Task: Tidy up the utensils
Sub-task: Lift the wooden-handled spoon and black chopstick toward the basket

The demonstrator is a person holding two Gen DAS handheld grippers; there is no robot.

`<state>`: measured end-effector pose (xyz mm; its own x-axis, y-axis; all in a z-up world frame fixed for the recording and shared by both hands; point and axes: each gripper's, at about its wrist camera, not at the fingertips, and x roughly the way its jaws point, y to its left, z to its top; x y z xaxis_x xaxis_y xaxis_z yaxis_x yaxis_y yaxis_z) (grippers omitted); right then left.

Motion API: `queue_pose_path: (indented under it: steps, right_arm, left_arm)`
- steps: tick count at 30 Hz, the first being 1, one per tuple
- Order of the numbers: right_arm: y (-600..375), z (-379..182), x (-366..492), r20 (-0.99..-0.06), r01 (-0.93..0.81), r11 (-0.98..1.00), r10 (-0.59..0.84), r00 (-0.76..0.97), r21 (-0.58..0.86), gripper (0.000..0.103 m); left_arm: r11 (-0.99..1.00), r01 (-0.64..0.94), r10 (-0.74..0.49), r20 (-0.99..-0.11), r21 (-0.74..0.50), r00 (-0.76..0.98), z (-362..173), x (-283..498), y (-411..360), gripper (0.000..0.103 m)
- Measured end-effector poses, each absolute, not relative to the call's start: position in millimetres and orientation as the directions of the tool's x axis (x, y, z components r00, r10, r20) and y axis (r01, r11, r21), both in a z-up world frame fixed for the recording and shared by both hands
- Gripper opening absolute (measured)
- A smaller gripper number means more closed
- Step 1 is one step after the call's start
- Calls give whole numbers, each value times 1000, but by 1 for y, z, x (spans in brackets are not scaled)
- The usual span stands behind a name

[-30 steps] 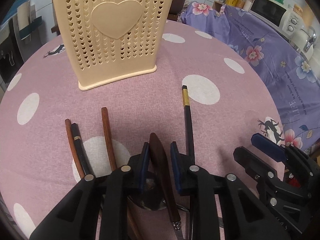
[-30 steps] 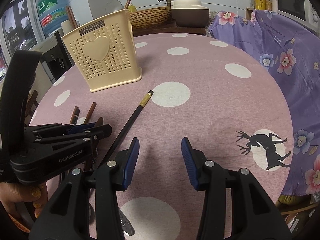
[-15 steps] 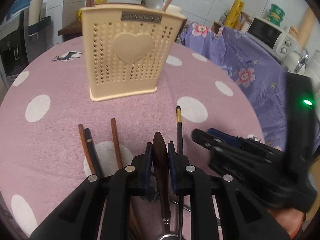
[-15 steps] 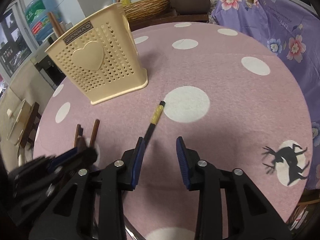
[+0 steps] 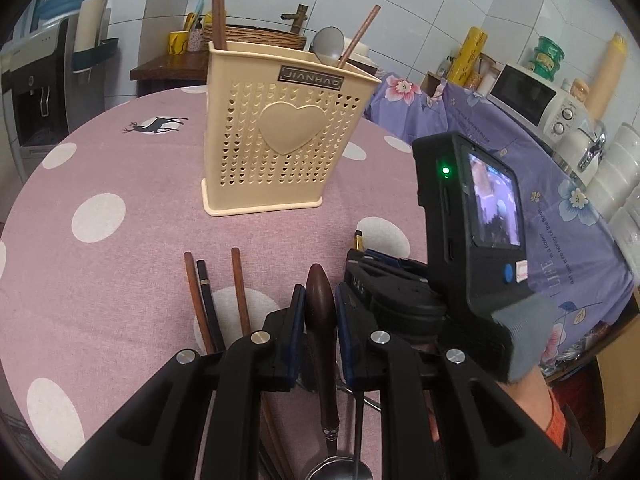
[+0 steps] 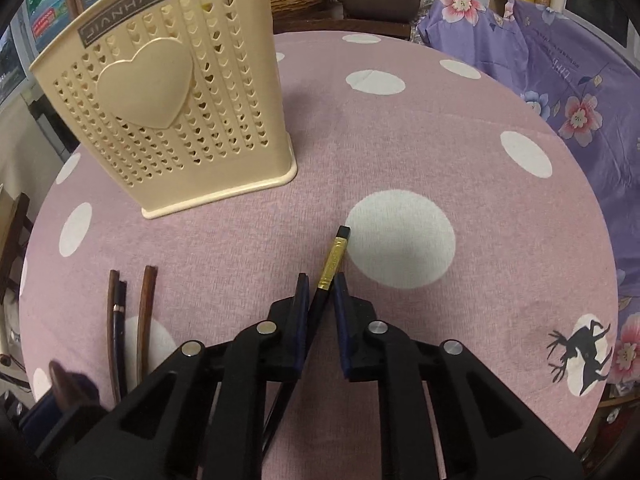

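My left gripper (image 5: 320, 300) is shut on the dark wooden handle of a spoon (image 5: 320, 320), held above the table; its steel bowl shows at the bottom. My right gripper (image 6: 320, 288) has its jaws narrowed around a black chopstick with a gold band (image 6: 330, 264) that lies on the table, small gaps still showing. The cream holder with a heart (image 5: 280, 136) stands upright behind, also in the right wrist view (image 6: 168, 100), and holds a spoon and chopsticks. Three loose chopsticks (image 5: 212, 304) lie at the left, also in the right wrist view (image 6: 128, 320).
The round table has a pink cloth with white dots (image 6: 400, 140). The right gripper's body and camera screen (image 5: 480, 220) stand close on the right in the left wrist view. A purple flowered cloth (image 5: 540, 168) with a microwave on it lies beyond the table's right edge.
My left gripper closed on the spoon handle and lifted it. My right gripper moved left and forward over the black chopstick and its jaws narrowed around it.
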<state>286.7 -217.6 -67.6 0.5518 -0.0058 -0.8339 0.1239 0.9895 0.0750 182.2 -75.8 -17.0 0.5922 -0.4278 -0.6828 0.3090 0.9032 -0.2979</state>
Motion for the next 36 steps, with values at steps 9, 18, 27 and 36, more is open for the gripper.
queue_pose_path:
  steps: [9,18,27,36]
  right_arm:
    - [-235,-67,292,-823,135,967,105,558,215,8]
    - [-256,-24,261,-701,27,948,216,680,318,8]
    - [-272,31,209,-569,-105,940,283,772,324,8]
    - [-268,54,173,-511,-195,916,361,780,349,8]
  left_arm:
    - [896,299,-443,-655,-327,611,-11,175,-63,16]
    - [891,307,-454,-636,-335,625,-3,172,-61,16]
    - [890,314,-454,-587,-331,670,20,160,-49,16]
    - [893,319,-447,-557,-316,700,33,153,-47,16]
